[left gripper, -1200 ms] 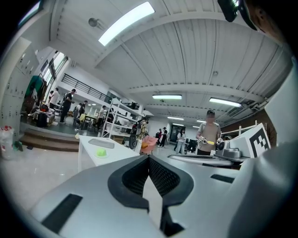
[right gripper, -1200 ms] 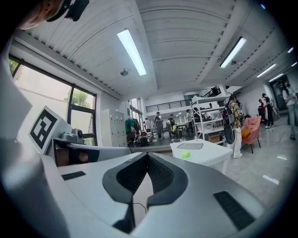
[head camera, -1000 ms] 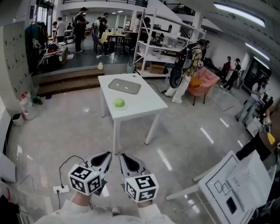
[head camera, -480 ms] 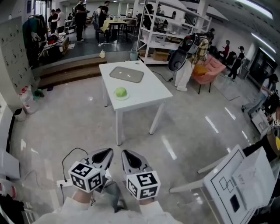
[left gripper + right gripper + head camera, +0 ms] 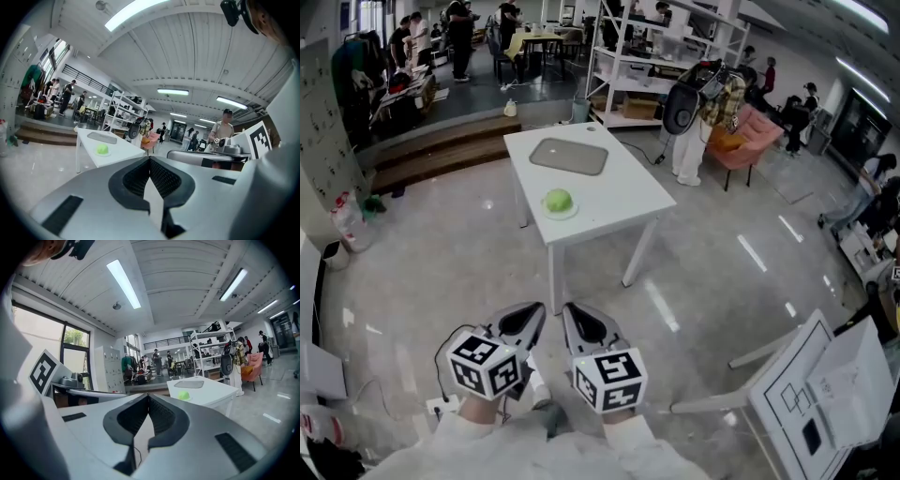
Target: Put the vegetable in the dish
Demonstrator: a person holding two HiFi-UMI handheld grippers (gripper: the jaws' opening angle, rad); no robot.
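A round green vegetable [image 5: 557, 200] lies on a small pale plate near the front edge of a white table [image 5: 619, 202], far ahead of me. A flat grey dish [image 5: 570, 156] rests further back on the same table. Both grippers are low in the head view, side by side over the floor, well short of the table. My left gripper [image 5: 532, 314] is shut and holds nothing. My right gripper [image 5: 572, 314] is also shut and holds nothing. The left gripper view shows the vegetable [image 5: 102, 149] and grey dish [image 5: 101, 137] small in the distance. The right gripper view shows the vegetable [image 5: 183, 395] likewise.
Polished grey floor lies between me and the table. A person with a backpack [image 5: 698, 112] stands right of the table beside a pink armchair [image 5: 741, 141]. Metal shelving [image 5: 647, 56] is behind. Wooden steps [image 5: 441, 155] run at the left. A white board [image 5: 811, 394] leans at lower right.
The table and vegetable have drawn nearer in the head view. Both grippers have travelled forward together, still side by side and shut.
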